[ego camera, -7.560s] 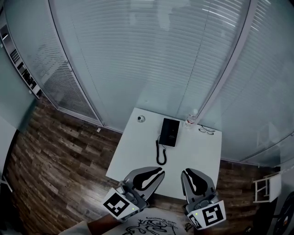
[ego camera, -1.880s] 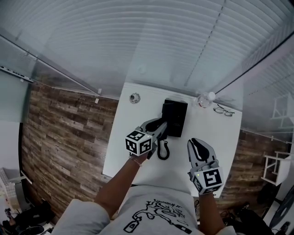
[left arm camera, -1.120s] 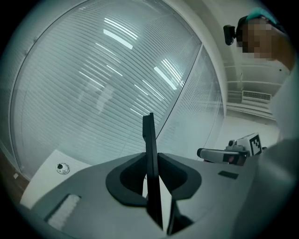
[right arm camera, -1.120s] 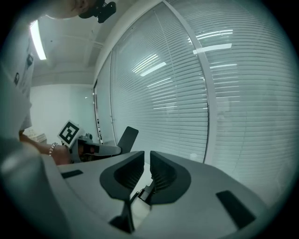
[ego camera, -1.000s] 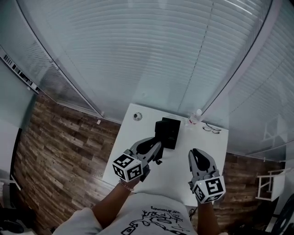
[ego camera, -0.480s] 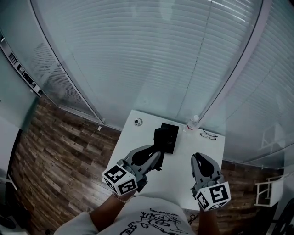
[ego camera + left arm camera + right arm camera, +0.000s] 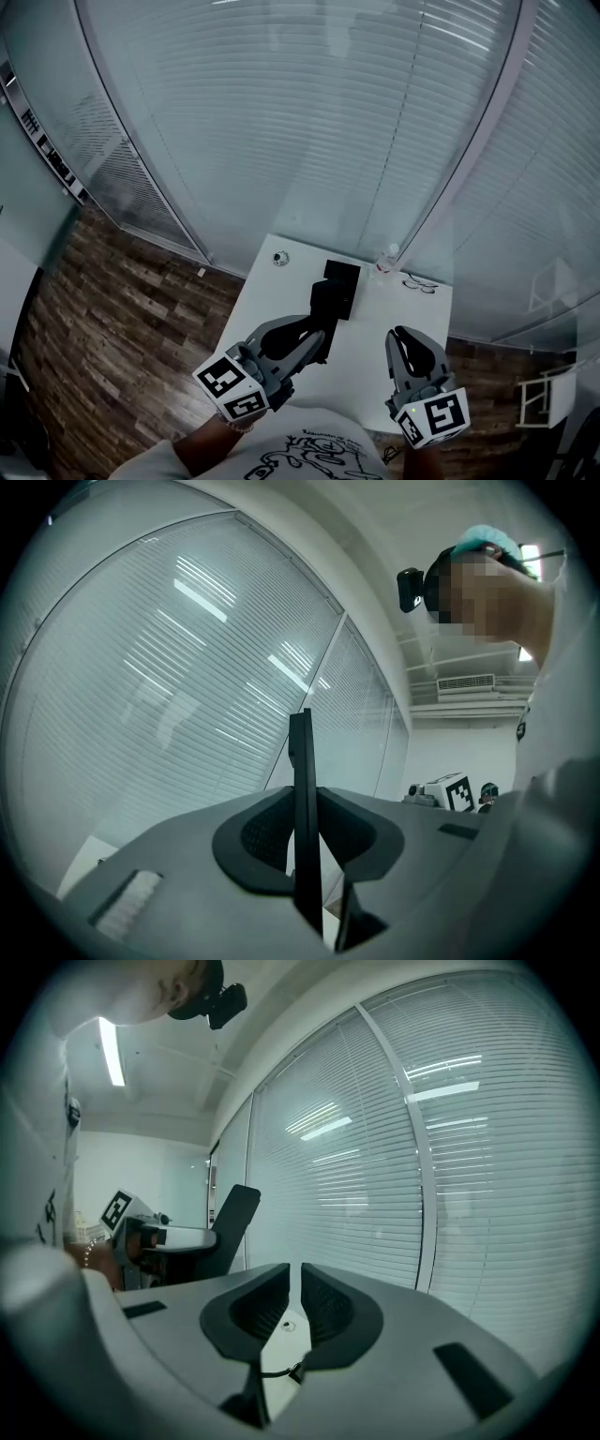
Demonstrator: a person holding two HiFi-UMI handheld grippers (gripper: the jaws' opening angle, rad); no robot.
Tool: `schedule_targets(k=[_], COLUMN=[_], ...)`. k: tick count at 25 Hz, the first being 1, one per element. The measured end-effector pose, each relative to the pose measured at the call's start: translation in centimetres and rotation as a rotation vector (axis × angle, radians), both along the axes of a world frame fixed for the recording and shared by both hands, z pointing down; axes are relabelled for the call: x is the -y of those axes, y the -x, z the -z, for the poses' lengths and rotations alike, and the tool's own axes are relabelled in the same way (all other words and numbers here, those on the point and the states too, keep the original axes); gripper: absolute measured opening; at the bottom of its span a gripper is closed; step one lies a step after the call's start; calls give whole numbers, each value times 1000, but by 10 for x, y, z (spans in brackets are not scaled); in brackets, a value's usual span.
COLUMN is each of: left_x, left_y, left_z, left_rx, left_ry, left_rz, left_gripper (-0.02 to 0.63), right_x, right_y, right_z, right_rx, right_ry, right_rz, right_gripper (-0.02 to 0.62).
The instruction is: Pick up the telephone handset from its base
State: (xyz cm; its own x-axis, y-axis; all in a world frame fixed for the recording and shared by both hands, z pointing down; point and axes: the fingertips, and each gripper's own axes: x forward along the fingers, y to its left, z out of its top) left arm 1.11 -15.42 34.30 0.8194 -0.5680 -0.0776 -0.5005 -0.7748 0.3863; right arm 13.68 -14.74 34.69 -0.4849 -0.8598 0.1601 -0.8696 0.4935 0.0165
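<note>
The black telephone handset (image 7: 322,300) hangs above the white table (image 7: 281,314), lifted off its black base (image 7: 343,275). My left gripper (image 7: 314,336) is shut on it. In the left gripper view the handset (image 7: 300,752) stands edge-on, clamped between the two pads of the left gripper (image 7: 302,808). My right gripper (image 7: 411,349) is held over the table's near right side, shut with nothing in it. In the right gripper view the right gripper (image 7: 292,1288) shows only a thin slit between its pads, and the handset (image 7: 234,1211) rises from the left gripper (image 7: 141,1234) at the left.
At the table's far edge stand a clear bottle (image 7: 385,256) and a small round object (image 7: 280,258), with a pair of glasses (image 7: 421,284) at the far right. Glass walls with blinds (image 7: 309,122) rise behind. Wood flooring (image 7: 112,309) lies to the left.
Both grippers have risen and drawn back toward me. The handset has come up with the left gripper and now stands farther from its base.
</note>
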Motion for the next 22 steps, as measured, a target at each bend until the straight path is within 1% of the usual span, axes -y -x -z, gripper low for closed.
schedule_targets(k=[4,8,12,19,22], left_x=[-15,-32,-41,-43,-44], left_y=[2,5,8,9,8], left_z=[12,22,23,20,19], left_rx=[-11,-52,-37,-20,-23], left_ry=[-11,-41,-59,-72,-63], left_rz=[-13,-37,-39,-32,-31], left_gripper=[71,71,71,71,71], right_x=[-16,-33,-45,-50,-52], right_y=[4,6,5,6,6], right_z=[11,23,30,34,36], right_rx=[-15,-18,-22,-43,-37], right_ry=[-16,-37,-48,-73,-80], right_rz=[4,-4,-10,-8,-8], right_gripper=[32,32,32,32,32])
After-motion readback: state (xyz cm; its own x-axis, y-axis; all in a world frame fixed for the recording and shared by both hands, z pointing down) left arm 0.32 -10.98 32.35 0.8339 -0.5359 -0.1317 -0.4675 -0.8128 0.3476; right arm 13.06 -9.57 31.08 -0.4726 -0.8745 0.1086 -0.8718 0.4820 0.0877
